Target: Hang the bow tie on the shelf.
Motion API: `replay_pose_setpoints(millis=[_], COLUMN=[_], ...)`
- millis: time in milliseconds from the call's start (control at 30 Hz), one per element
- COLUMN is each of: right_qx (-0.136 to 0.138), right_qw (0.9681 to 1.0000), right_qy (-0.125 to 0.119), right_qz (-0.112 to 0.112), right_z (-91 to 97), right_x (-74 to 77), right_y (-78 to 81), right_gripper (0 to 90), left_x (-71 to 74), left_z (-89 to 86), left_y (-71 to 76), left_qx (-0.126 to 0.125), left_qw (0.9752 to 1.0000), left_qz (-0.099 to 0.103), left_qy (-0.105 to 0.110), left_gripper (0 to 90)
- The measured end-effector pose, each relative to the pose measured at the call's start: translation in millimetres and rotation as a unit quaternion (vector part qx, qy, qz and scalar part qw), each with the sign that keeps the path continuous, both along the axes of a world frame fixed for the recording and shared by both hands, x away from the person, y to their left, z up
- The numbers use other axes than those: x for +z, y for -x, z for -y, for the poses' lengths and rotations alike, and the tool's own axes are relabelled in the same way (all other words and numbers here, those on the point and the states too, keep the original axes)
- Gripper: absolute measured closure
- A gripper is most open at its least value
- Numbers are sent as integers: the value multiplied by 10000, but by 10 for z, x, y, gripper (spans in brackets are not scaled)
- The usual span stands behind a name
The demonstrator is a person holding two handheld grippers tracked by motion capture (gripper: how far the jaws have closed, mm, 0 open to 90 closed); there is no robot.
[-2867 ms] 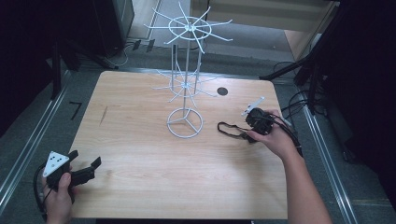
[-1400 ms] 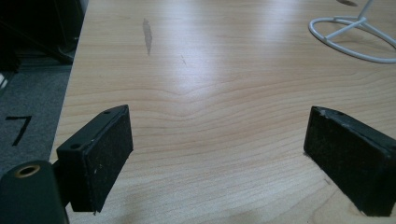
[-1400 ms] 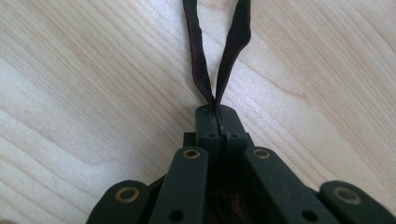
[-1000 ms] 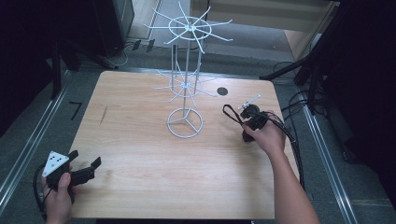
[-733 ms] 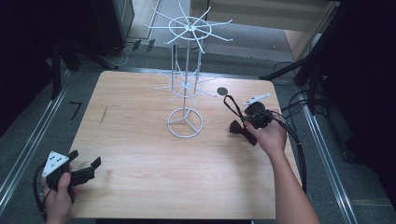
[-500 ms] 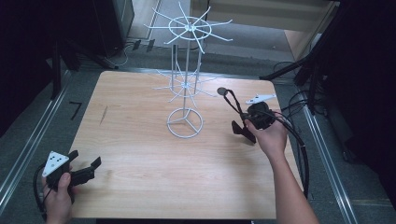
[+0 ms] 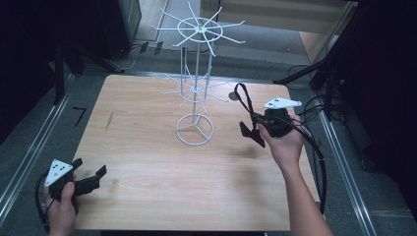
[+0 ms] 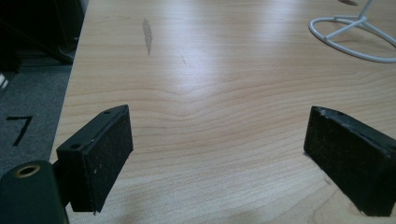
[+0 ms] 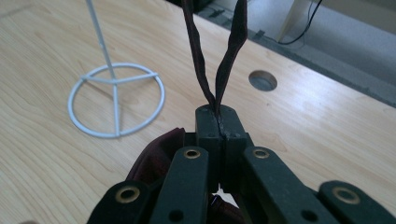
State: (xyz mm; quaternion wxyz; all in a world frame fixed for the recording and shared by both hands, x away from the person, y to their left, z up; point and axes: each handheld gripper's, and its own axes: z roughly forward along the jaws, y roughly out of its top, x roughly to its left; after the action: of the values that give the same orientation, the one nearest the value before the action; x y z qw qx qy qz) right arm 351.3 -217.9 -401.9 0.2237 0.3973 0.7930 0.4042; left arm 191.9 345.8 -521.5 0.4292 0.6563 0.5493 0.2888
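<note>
Now right claw [image 9: 218,123] clamped on dark strap [image 9: 196,51], left claw [image 8: 219,158] wide open, empty.

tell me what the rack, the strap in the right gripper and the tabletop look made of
Rack: thin metal wire with a white, probably painted coating, judging by its slim rods and ring base.
Strap: dark maroon, flat and limp, likely woven fabric or soft leather; it folds into a loop where the right gripper pinches it.
Tabletop: light wood grain with a smooth sheen, possibly laminate.
</note>
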Motion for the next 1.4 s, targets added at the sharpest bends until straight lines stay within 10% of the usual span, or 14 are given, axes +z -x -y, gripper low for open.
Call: replay_pose_setpoints(millis=[833, 1400], right_qx=[136, 229], right_qw=[9957, 9947], right_qy=[-560, -794], right_qz=[719, 615], right_z=[-183, -309], right_x=[116, -85], right_y=[416, 435], right_gripper=[900, 900], left_x=[0, 0], left_z=[0, 5], left_y=[-1, -1], left_qx=[-5, 2], left_qw=[10000, 10000], left_qz=[0, 2], left_qy=[-8, -15], left_gripper=[88, 88])
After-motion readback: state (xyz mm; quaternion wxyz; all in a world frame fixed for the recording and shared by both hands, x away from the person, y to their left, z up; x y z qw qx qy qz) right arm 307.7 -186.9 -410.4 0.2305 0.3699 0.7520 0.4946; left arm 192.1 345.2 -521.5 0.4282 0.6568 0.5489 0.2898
